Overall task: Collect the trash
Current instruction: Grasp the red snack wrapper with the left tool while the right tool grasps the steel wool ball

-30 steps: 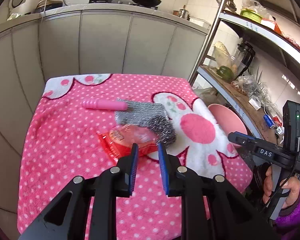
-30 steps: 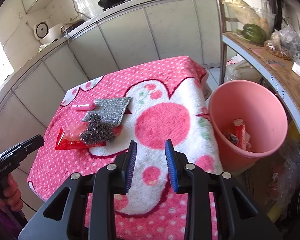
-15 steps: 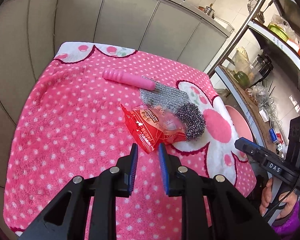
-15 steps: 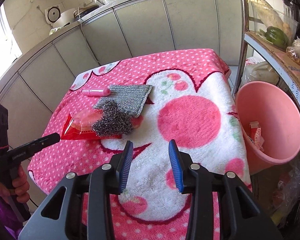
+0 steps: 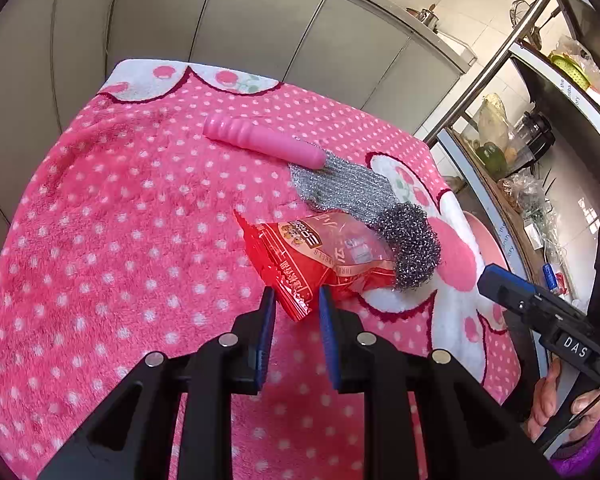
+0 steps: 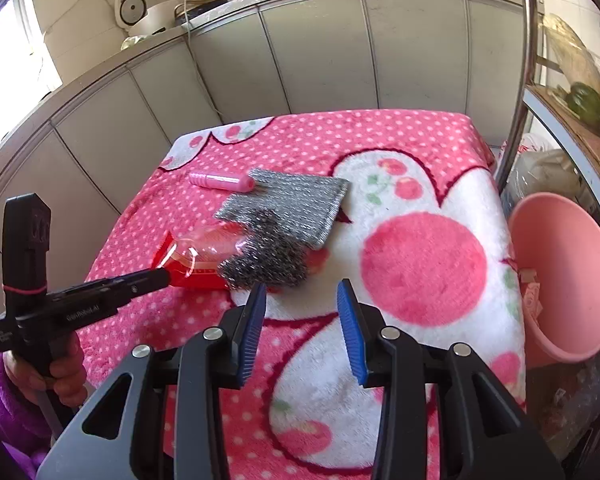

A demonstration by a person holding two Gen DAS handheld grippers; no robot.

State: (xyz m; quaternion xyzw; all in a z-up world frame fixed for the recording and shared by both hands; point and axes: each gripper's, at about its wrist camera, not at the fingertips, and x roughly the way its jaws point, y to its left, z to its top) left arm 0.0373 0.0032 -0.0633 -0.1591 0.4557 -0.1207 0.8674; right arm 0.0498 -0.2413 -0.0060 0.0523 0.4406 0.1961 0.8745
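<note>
- Red snack wrapper (image 5: 320,256): its near corner lies between the spread pads of the left gripper (image 5: 296,312), whose jaws are closing but not yet pinching.
- Right gripper (image 6: 302,312) gapes, empty.
- Steel scrubber (image 5: 412,246) sits on the wrapper's far end.
- Pink dotted blanket (image 5: 120,240) lies beneath; grey cabinets (image 5: 240,20) stand behind.

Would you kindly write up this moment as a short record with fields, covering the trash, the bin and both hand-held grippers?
surface: table under a pink dotted blanket
trash: red snack wrapper, lying flat, partly under the steel wool ball
other items: silver scrub cloth; pink handle
bin: pink bin beside the table, some trash already inside
left hand-held gripper: jaws closing, wrapper's near corner between them, pads not yet pressing
right hand-held gripper: open, empty, above the blanket
</note>
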